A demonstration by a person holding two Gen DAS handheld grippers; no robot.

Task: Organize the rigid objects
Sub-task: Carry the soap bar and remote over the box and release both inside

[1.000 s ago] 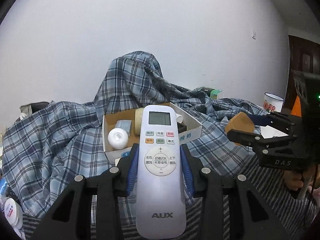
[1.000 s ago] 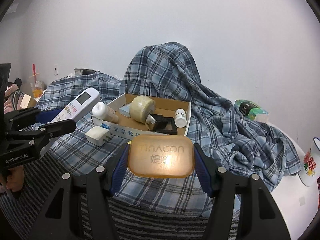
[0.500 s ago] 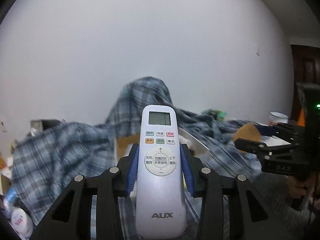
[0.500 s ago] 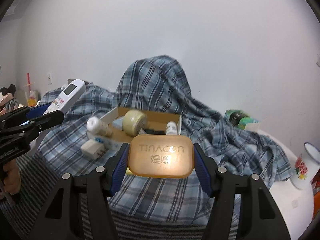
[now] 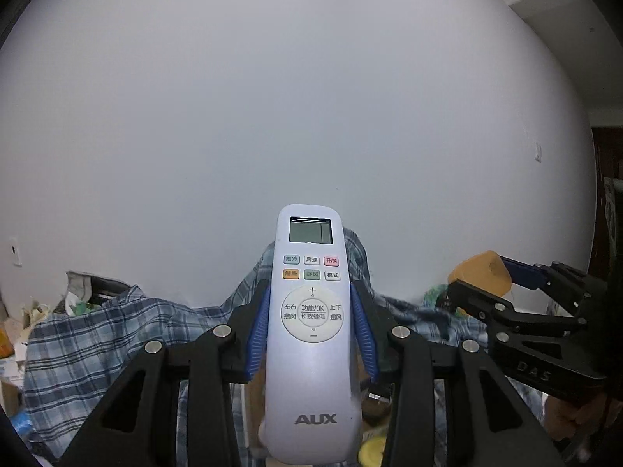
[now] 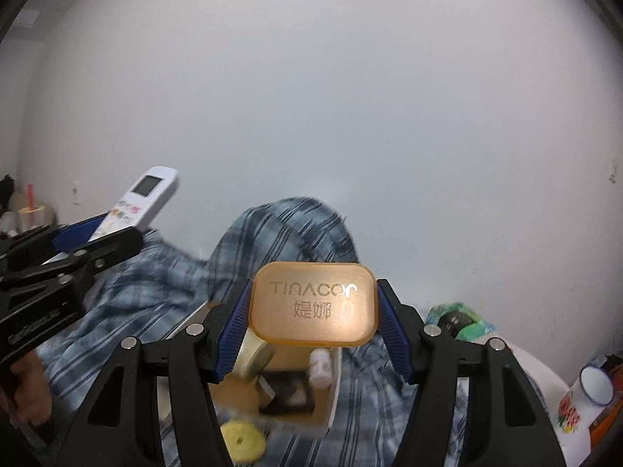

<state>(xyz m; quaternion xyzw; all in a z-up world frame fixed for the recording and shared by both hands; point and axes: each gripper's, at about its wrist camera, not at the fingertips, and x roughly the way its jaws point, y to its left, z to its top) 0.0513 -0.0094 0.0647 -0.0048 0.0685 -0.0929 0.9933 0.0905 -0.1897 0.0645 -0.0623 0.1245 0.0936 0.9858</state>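
Observation:
My left gripper [image 5: 311, 311] is shut on a white AUX remote control [image 5: 311, 350], held up and pointing at the wall; it also shows in the right wrist view [image 6: 144, 202]. My right gripper [image 6: 313, 311] is shut on an amber soap bar [image 6: 313, 303] marked TINACON, seen from the left wrist view at the right [image 5: 481, 276]. Below it lies an open cardboard box [image 6: 335, 401] with a roll of tape [image 6: 253, 354], a small white bottle [image 6: 321, 366] and a black item inside, mostly hidden by my fingers.
A blue plaid cloth [image 6: 128, 311] covers the surface and rises in a hump behind the box. A yellow disc [image 6: 243, 441] lies in front of the box. A green packet [image 6: 459, 317] and an enamel mug [image 6: 584, 393] are at the right.
Both grippers have risen and tilted upward, so the box and cloth have dropped low in both views. Each still holds its object.

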